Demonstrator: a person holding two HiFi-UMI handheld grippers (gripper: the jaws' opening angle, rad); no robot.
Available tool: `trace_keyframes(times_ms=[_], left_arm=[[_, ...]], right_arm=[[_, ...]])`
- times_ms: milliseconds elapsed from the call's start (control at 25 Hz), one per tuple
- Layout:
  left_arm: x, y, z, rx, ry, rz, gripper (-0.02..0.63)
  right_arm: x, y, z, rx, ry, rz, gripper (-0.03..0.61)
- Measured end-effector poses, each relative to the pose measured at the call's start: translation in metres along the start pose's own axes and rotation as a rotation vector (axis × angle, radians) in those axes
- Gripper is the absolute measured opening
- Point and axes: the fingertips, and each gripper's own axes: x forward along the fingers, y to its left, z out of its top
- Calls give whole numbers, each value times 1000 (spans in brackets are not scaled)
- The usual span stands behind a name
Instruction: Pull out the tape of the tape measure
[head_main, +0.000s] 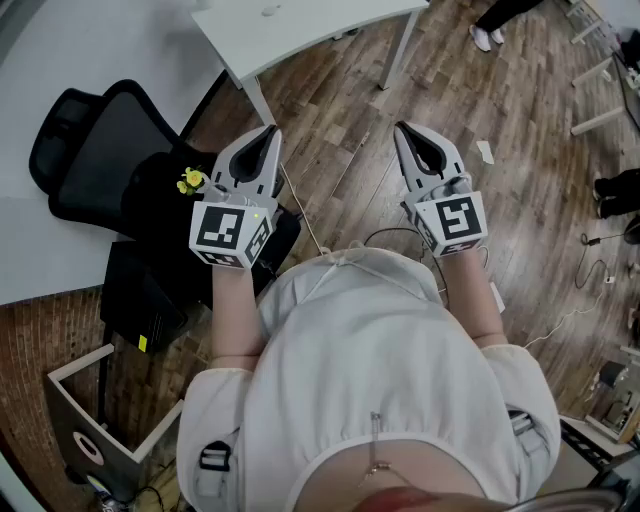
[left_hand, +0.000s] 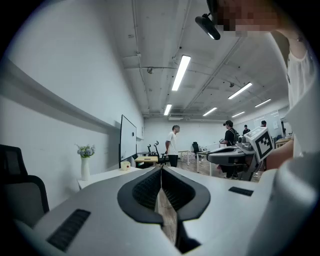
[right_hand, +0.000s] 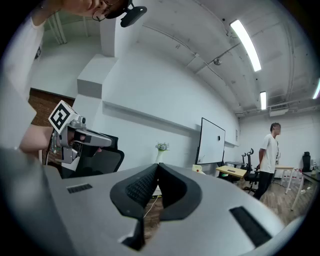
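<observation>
No tape measure shows in any view. In the head view my left gripper (head_main: 272, 129) and right gripper (head_main: 400, 127) are held side by side in front of the person's body, above the wood floor, pointing forward. Both are shut with nothing between the jaws. The left gripper view looks along its closed jaws (left_hand: 161, 168) into an office room, with the right gripper (left_hand: 235, 156) to its right. In the right gripper view the closed jaws (right_hand: 158, 165) point at a white wall, and the left gripper (right_hand: 82, 136) is at the left.
A black office chair (head_main: 100, 150) stands at the left beside a white desk (head_main: 60, 90). Another white table (head_main: 300, 30) stands ahead. A black case (head_main: 140, 300) and cables (head_main: 590, 270) lie on the floor. Several people (left_hand: 172, 145) stand far off, near a whiteboard (left_hand: 128, 142).
</observation>
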Motion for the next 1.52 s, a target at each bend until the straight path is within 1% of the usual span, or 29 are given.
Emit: trace_keyframes(times_ms=[480,600,640,680,720,760,800,840,960,1160,1360,1520], left_arm=[[14,16,-13,-4,33,-7,21],[16,18,-12,-11,6,0,23],[17,20,-10,-11,-10,11,42],[18,21,-10,-6,-21,23,138],[20,23,-11,3,-22,33,301],[22,26,-14,11,-14,44,334],[23,29,-18,15,-3,56,336],[25,34,-23,12,9,68,339],[32,45,-32,-17,33,92,339],[56,61,-39,-8,65,150,338],[100,81,-46,-13,86,237,337],[149,96,-43,-9,112,342,337]], right_arm=[[20,-1,-9,34,9,-7,2],[23,-8,-7,70,-22,-38,5],[24,-12,-6,78,-34,-56,-2],[26,-15,-7,79,-39,-66,100],[29,-18,-10,77,-36,-65,266],[33,-20,-14,74,-27,-60,372],[37,-23,-18,71,-16,-60,393],[41,-25,-23,70,-3,-61,403],[57,-30,-30,74,29,-44,405],[93,-51,-41,82,33,16,403],[144,-89,-58,85,24,109,403],[197,-135,-63,89,11,209,403]])
